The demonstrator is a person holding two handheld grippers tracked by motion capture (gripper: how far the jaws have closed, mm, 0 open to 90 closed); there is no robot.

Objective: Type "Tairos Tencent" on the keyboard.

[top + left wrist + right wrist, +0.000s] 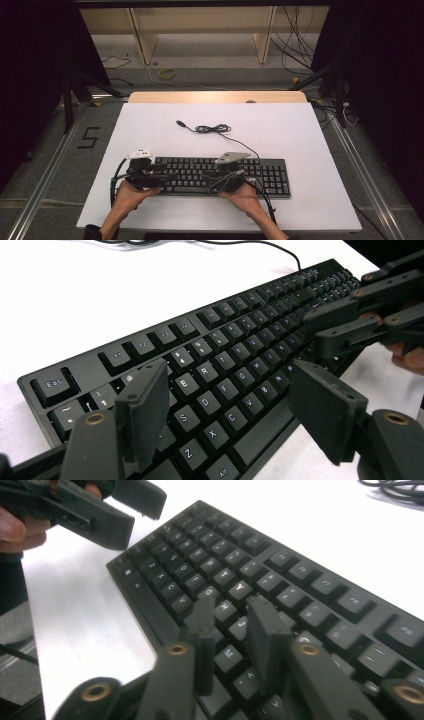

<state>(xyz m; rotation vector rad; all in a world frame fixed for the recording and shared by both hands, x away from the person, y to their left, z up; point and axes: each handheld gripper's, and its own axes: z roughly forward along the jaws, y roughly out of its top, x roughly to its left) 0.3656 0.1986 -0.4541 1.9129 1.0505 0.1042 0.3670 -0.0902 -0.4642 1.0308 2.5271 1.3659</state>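
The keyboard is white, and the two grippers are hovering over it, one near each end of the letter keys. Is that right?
Not quite. The keyboard is black, as the high view shows; it is the table under it that is white. The rest holds: the left gripper and the right gripper do hover over its keys.

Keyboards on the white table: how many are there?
1. The black keyboard lies along the near edge of the white table, under the left claw and right claw; its cable trails behind.
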